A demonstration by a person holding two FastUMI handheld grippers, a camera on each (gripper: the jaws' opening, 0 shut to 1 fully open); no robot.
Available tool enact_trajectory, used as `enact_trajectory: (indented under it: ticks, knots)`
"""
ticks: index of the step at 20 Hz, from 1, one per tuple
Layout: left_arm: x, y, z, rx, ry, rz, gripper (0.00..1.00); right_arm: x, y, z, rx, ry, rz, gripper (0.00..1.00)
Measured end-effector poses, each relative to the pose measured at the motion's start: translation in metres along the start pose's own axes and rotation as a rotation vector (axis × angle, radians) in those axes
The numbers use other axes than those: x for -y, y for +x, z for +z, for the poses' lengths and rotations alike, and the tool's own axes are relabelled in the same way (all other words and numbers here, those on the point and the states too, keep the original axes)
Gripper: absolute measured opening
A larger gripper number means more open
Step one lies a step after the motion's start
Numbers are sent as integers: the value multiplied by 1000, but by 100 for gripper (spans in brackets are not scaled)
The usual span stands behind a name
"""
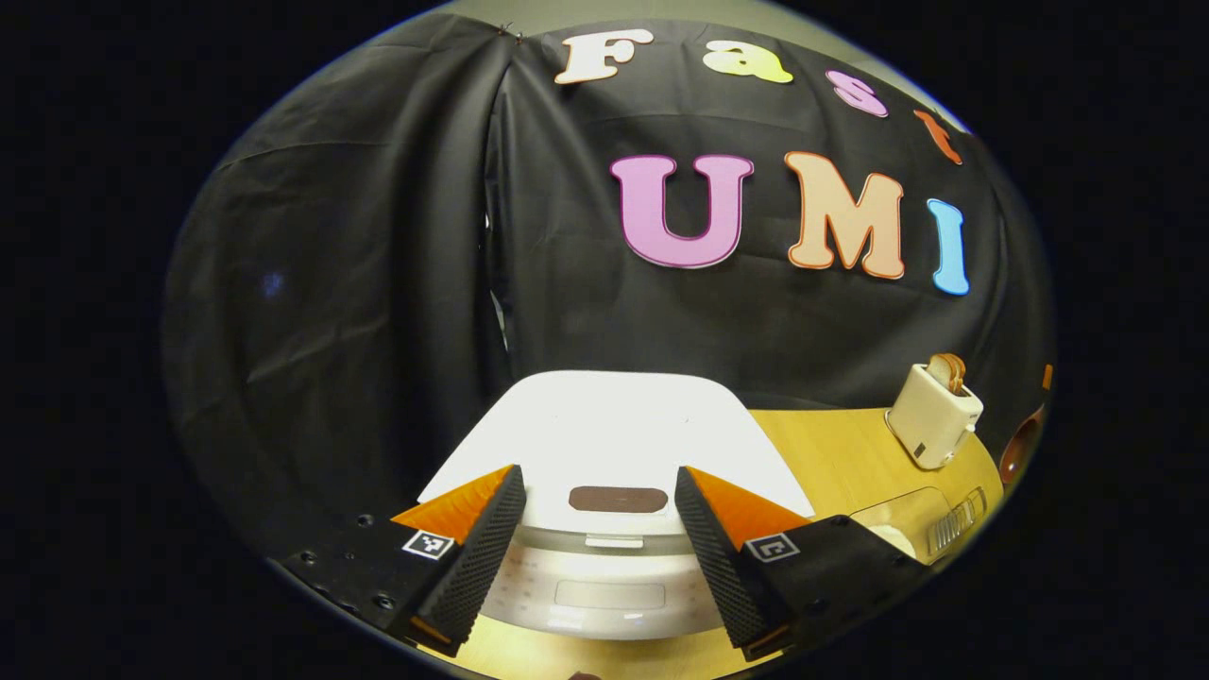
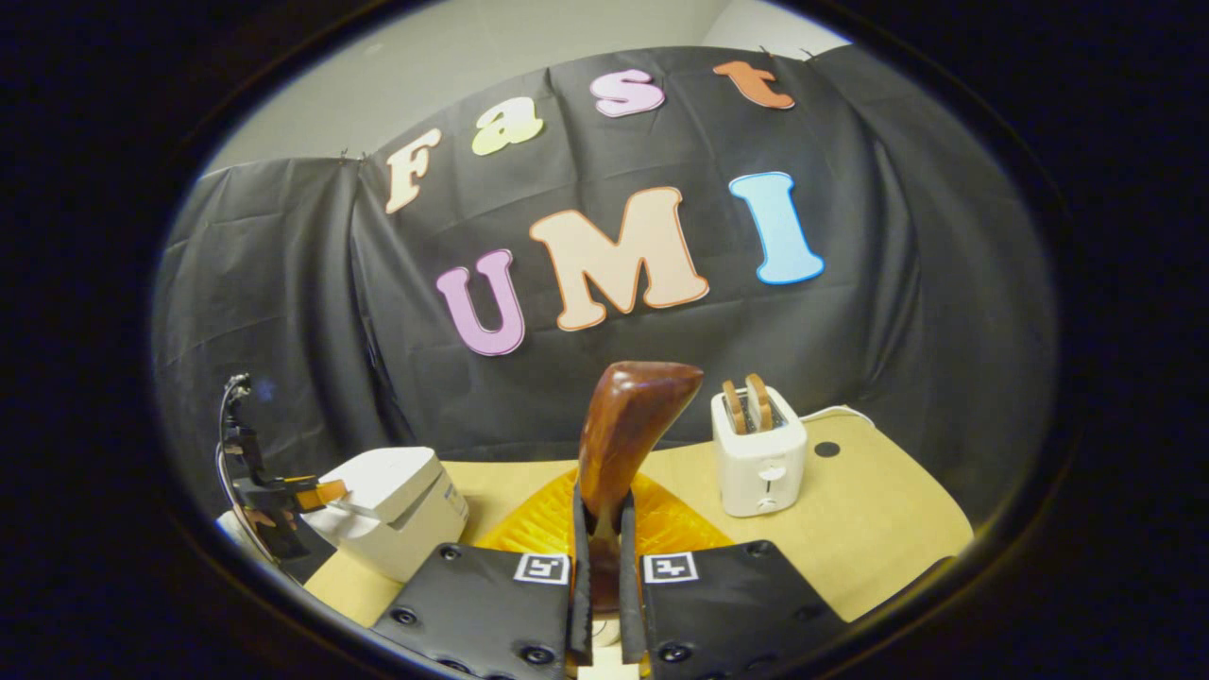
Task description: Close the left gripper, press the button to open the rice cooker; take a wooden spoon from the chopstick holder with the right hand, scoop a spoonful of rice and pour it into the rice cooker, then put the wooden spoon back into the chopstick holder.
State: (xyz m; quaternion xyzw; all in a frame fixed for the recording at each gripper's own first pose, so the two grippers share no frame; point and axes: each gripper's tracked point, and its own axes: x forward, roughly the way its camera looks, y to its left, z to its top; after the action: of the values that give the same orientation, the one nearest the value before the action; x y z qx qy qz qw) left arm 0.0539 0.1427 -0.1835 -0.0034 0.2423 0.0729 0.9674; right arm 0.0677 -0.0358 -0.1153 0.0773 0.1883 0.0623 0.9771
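Observation:
The white rice cooker (image 1: 614, 425) sits right in front of my left gripper (image 1: 599, 477), its lid down. A brown oval panel (image 1: 619, 499) shows on the lid's front, with a small latch bar (image 1: 614, 541) just below it. The left gripper is open, its fingers spread to either side of that panel and above the cooker. In the right gripper view, my right gripper (image 2: 602, 515) is shut on the handle of a brown wooden spoon (image 2: 628, 434), bowl pointing up. The cooker (image 2: 397, 505) stands at lower left there, with the left gripper (image 2: 316, 493) over its near edge.
A white toaster (image 1: 935, 416) (image 2: 758, 453) with bread slices stands on the wooden table (image 2: 878, 510) near the back wall. A clear container (image 1: 930, 524) lies right of the cooker. A brown rounded thing (image 1: 1022, 444) shows at the far right edge.

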Motion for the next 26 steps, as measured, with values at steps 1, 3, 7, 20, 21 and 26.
enact_trajectory:
  ticks: [1,3,7,20,21,26]
  knots:
    - [1,0,7,16,10,0,95,10,-1,-4,1,-8,-15,13]
    - [0,2,17,30,9,-1,95,39,-2,-20,-8,-44,-75,14]
    - [-1,4,24,39,22,-1,95,102,-6,-48,-55,-35,-190,13]
    - [-1,5,21,20,13,10,95,109,23,-140,-178,-4,-206,14]
    - [-1,4,21,19,11,10,95,113,28,-149,-187,4,-219,15]
    - [-1,5,23,28,15,5,95,125,19,-155,-213,89,-251,32]
